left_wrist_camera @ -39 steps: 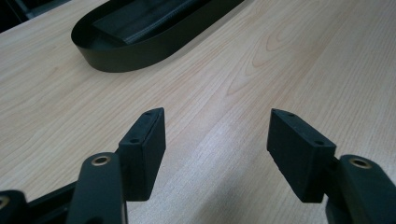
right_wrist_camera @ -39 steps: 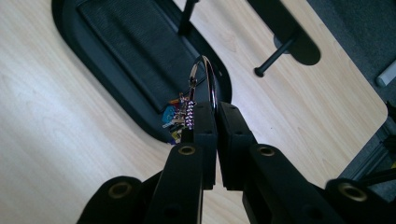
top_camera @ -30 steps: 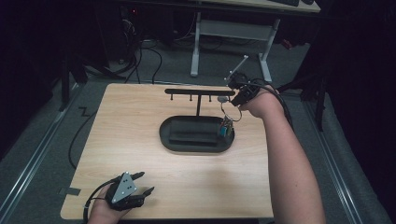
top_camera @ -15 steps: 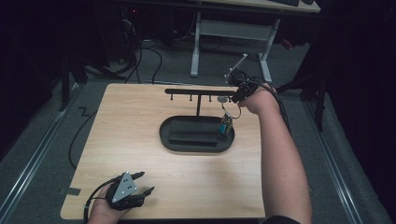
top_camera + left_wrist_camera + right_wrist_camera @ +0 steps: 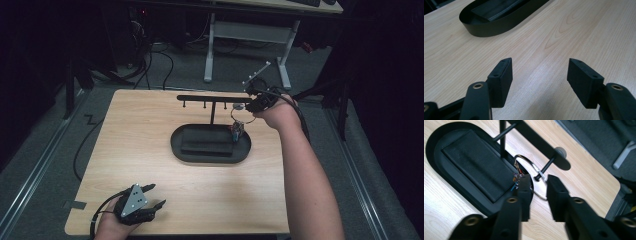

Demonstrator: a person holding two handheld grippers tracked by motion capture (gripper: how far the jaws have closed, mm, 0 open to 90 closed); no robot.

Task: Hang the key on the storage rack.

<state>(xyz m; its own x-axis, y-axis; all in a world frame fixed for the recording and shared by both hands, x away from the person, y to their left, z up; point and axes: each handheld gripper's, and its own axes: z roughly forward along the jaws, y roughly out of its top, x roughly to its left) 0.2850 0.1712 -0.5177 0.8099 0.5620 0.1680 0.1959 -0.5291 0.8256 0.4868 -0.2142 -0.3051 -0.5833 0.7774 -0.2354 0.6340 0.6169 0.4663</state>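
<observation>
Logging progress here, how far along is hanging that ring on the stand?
Looks mostly done: the ring already loops over the end peg. The right gripper brackets it, jaws apart; only backing away seems left. The left gripper rests open over the table.

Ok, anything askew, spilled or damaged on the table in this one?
Nothing stands out. The black stand sits upright on the table, a key ring hangs on its end peg beside the right gripper, and the left gripper rests open near the table's front edge.
</observation>
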